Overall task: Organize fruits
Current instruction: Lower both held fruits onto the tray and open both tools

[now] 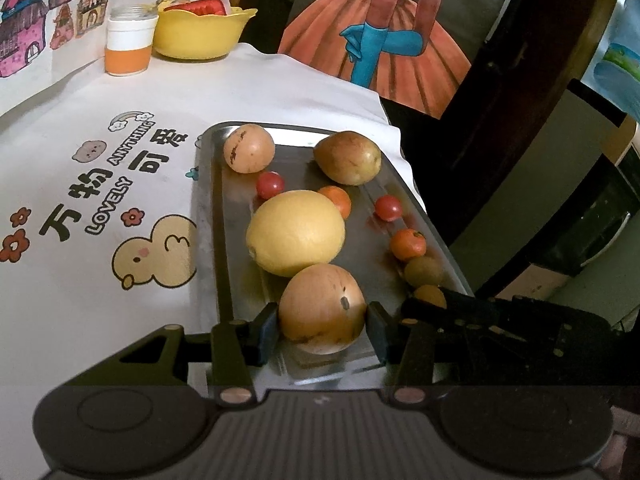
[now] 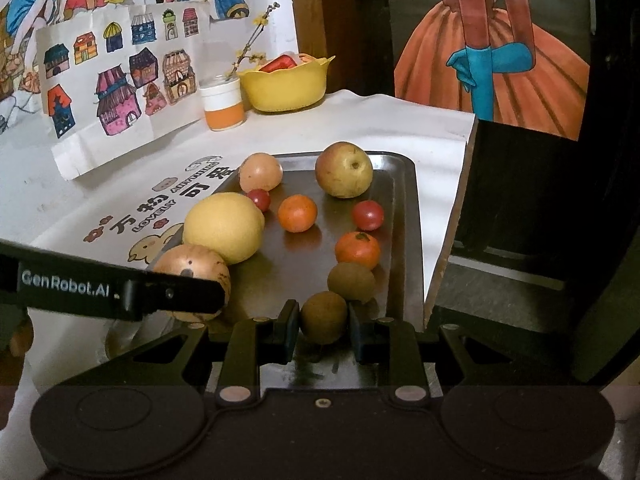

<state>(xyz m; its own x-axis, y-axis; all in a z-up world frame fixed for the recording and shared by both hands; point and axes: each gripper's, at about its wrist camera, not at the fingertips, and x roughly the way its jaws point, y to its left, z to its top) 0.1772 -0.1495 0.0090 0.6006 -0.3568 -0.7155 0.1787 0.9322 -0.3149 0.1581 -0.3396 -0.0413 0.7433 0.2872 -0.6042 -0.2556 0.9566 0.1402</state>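
Note:
A metal tray (image 1: 224,208) lies at the table's right edge and holds several fruits. My left gripper (image 1: 322,332) is shut on a tan round fruit (image 1: 322,308) at the tray's near end, a pad pressed to each side. Behind it sit a big yellow citrus (image 1: 296,234), two small oranges, two cherry tomatoes (image 1: 270,185) and two tan apple-like fruits (image 1: 347,157). My right gripper (image 2: 324,332) is shut on a small brown fruit (image 2: 324,316) at the near right of the tray (image 2: 404,216). A second brown fruit (image 2: 351,282) lies just beyond it. The left gripper's arm (image 2: 120,292) crosses the tan fruit (image 2: 188,264).
A yellow bowl (image 1: 200,32) and an orange-and-white jar (image 1: 130,46) stand at the back of the white printed tablecloth (image 1: 100,184). Paper drawings of houses (image 2: 120,92) lean behind them. The table drops off right of the tray, beside dark furniture (image 1: 520,140).

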